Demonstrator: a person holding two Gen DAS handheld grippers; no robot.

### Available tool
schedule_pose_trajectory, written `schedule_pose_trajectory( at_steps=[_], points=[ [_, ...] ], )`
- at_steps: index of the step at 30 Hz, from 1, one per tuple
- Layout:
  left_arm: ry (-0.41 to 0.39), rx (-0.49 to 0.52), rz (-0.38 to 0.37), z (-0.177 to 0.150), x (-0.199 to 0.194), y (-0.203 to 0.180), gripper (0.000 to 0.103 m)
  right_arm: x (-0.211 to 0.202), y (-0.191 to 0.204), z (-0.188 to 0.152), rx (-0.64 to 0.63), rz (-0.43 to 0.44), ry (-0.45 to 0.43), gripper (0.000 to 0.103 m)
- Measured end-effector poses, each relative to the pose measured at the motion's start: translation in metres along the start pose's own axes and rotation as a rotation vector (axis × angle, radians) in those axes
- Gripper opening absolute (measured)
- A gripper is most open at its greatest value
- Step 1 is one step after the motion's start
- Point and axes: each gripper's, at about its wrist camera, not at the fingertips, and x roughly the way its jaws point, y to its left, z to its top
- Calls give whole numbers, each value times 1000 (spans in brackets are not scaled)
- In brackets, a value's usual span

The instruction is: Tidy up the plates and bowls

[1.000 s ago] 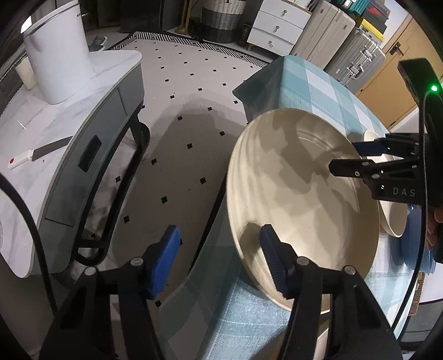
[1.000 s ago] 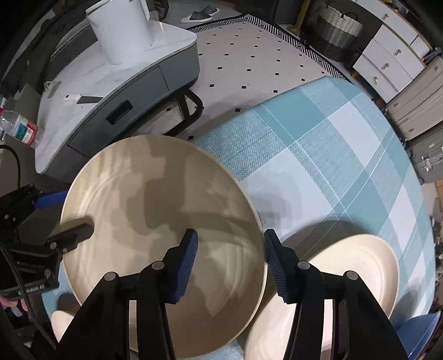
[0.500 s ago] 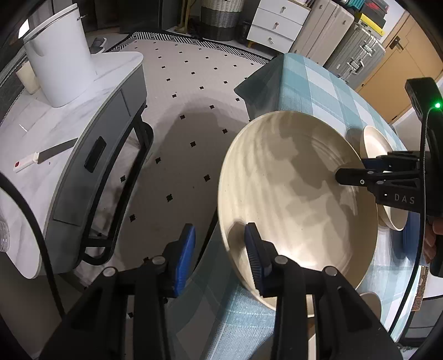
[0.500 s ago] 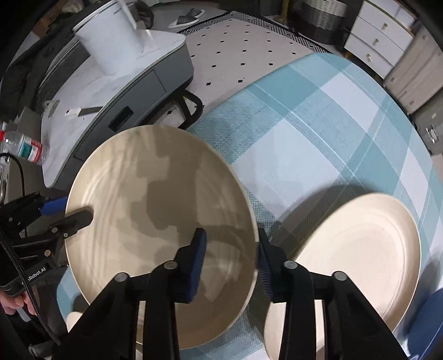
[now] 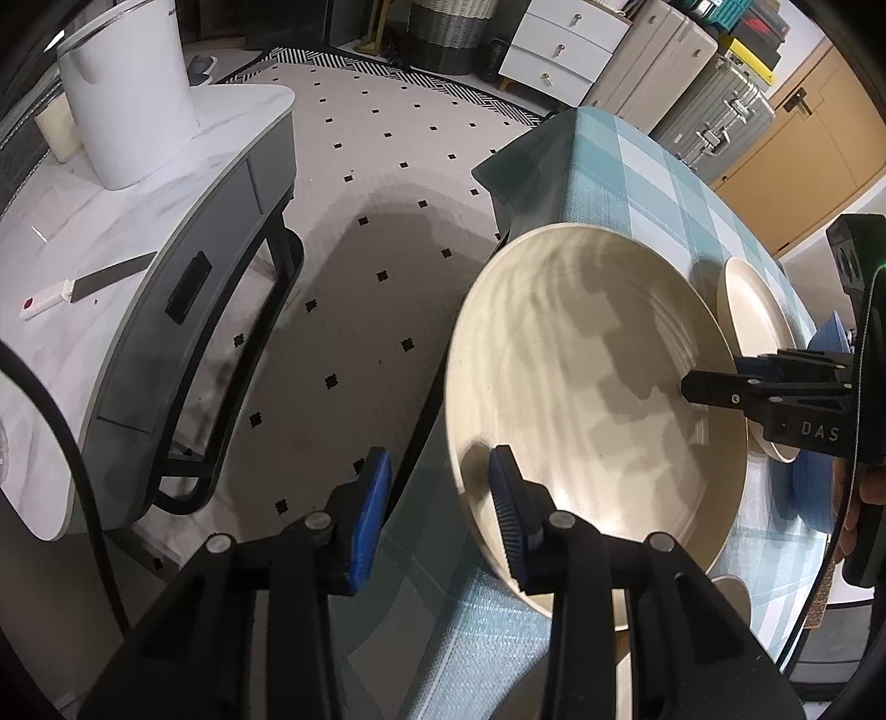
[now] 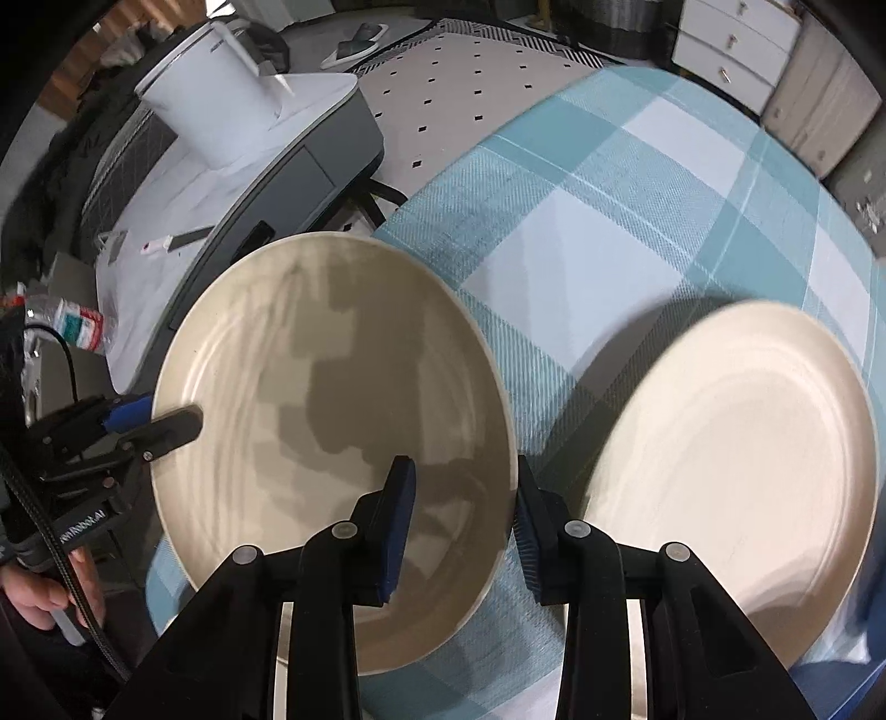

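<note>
A large cream plate (image 5: 587, 376) (image 6: 332, 399) sits at the edge of the teal checked table (image 6: 598, 221). My left gripper (image 5: 440, 501) straddles its near rim, jaws narrowed but with a gap, not clamped. My right gripper (image 6: 462, 515) straddles the opposite rim, its jaws a little apart; it also shows in the left wrist view (image 5: 714, 382). A second cream plate (image 6: 736, 454) lies to the right on the table. A blue plate (image 5: 814, 476) lies beyond it.
A white side table (image 5: 138, 232) with a white cylindrical appliance (image 5: 127, 94) stands across a gap of patterned floor (image 5: 360, 232). A remote (image 5: 83, 285) lies on it. Suitcases (image 5: 714, 94) and a white dresser (image 5: 565, 50) stand at the back.
Both grippers have narrowed their jaws around the large plate's opposite rims. The right wrist view has shifted so more of the second plate shows.
</note>
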Motion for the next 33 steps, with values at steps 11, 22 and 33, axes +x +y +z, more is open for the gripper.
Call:
schedule_pose_trajectory(
  at_steps=[11,22,33],
  points=[
    [19,6,7,3,2,-2,36,-10,-8,-26,109,-33,-52,26],
    [27,42,-20,3,2,-8,19,-16,-2,-27,129,-32,-100,14],
    [23,41,-21,3,0,-5,14,-27,-12,-34,122,-26,-132,12]
  ],
)
